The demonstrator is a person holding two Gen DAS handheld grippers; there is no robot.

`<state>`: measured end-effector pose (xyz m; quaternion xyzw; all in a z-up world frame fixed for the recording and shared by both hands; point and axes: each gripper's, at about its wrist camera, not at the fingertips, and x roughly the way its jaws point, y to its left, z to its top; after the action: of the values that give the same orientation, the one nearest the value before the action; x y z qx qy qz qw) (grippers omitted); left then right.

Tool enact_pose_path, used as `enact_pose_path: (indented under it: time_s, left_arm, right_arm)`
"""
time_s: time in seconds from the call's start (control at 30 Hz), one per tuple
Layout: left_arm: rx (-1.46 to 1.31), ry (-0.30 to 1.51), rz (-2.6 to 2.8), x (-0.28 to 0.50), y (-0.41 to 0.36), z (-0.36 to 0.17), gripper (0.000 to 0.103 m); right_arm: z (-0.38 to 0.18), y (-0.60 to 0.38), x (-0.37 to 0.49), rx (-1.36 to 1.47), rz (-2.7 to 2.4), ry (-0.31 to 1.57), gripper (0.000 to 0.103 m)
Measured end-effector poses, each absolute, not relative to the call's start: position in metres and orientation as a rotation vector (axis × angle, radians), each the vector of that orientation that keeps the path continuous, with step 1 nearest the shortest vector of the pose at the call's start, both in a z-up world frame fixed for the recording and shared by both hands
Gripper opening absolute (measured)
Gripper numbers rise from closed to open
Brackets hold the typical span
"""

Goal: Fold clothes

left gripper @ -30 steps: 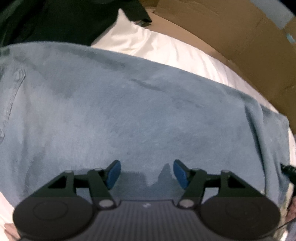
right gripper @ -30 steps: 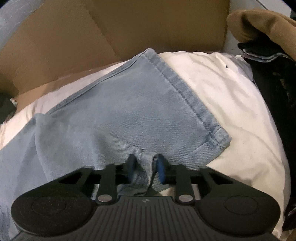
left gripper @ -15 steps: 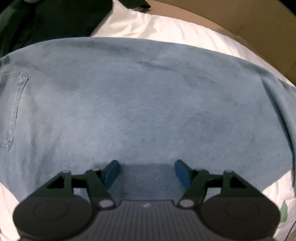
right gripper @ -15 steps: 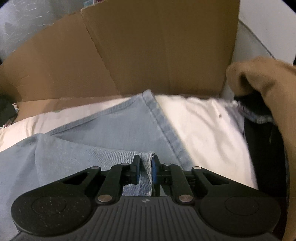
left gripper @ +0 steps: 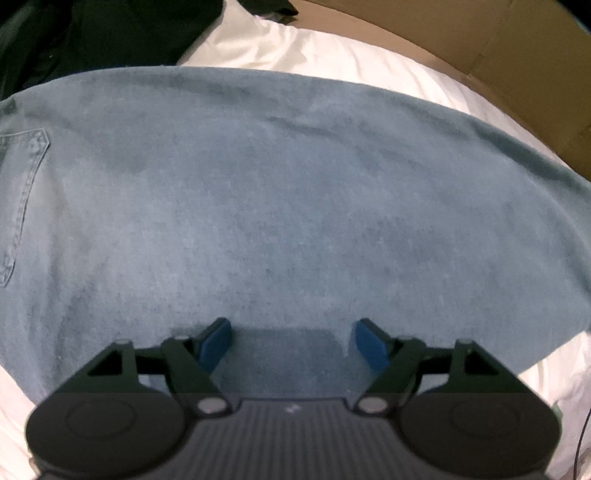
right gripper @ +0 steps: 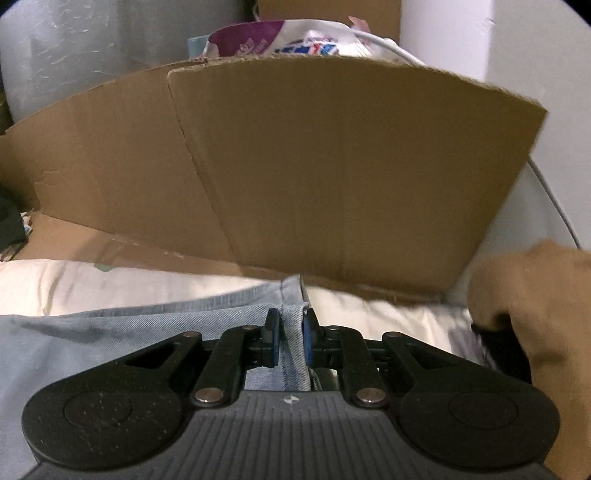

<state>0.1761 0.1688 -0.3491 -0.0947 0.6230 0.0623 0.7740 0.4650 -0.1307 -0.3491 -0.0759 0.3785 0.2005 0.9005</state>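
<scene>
Light blue jeans [left gripper: 280, 206] lie spread over a white sheet [left gripper: 332, 55], a back pocket [left gripper: 22, 192] showing at the left edge. My left gripper [left gripper: 291, 343] points down over the denim; its jaws are opening with nothing between the blue pads. In the right wrist view the jeans [right gripper: 122, 332] run off to the left and my right gripper [right gripper: 290, 338] is shut on a fold of the leg's hem end, lifted off the sheet.
A cardboard wall [right gripper: 332, 177] stands behind the white bedding [right gripper: 92, 284]. A brown garment [right gripper: 535, 291] over dark clothes sits at the right. Dark clothing [left gripper: 96, 33] lies at the upper left in the left wrist view. Bags [right gripper: 288, 40] rest beyond the cardboard.
My right gripper lifted and tilted up with the hem pinched, so the cardboard now fills its view. My left gripper's pads spread wider over the denim.
</scene>
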Motion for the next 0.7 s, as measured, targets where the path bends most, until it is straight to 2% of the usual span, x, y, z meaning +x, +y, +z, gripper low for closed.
enact_pose_path:
  time_s: [0.7]
  left_arm:
    - [-0.225,1.331,0.138,0.172,0.175,-0.351,0.078]
  right_arm:
    - [-0.375,-0.111,0.508,-0.235,0.492,0.788,0.01]
